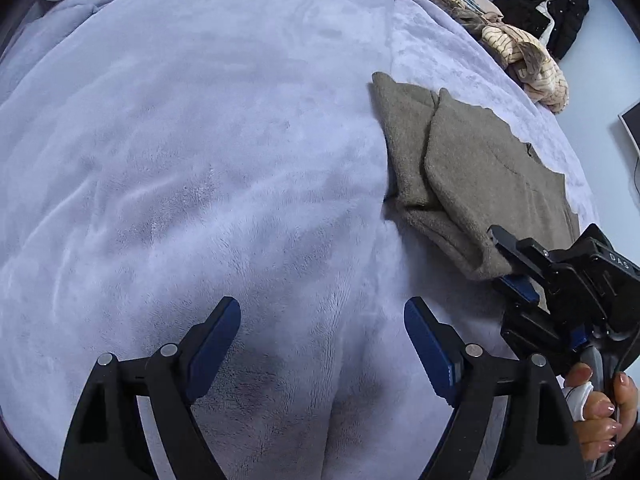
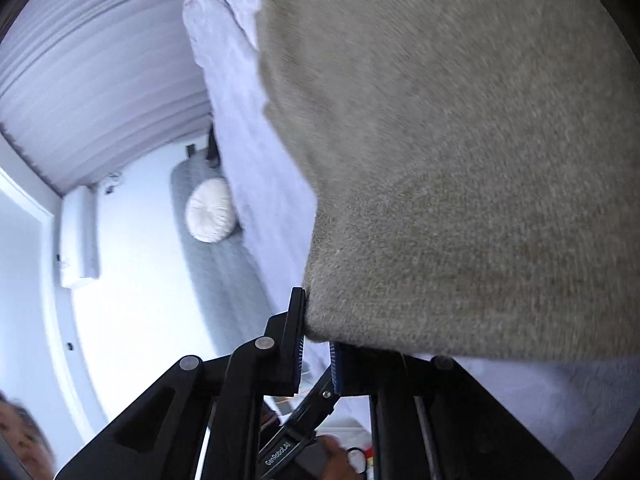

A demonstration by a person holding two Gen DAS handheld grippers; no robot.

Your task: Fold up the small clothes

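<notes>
The left gripper [image 1: 322, 344] hangs over the bed [image 1: 192, 140], pointing steeply down at its pale lilac fleece cover, and its two blue-padded fingers [image 1: 216, 340] stand wide apart with only bare cover between them. The task's thing, a grey-brown knitted garment [image 1: 480, 176], lies on the right part of the bed; in the left wrist view it is partly folded, with one layer lying over another and an edge running along the far right side. The right gripper [image 1: 508, 260] reaches in from the near right and its fingers are closed on the near corner of this garment. In the right wrist view the same corner [image 2: 316, 320] sits pinched between the narrow fingers [image 2: 296, 332], and the cloth rises from there and fills most of the picture, a little blurred. A hand [image 1: 600, 408] of the person holds the handle of the right gripper at the near right edge. Farther away, at the far right edge of the bed, there is a heap of striped cream clothes [image 1: 516, 48], and behind it some black clothing [image 1: 560, 8]. A round white cushion [image 2: 210, 212] lies at the head end of the bed, by the grey headboard [image 2: 216, 264].
</notes>
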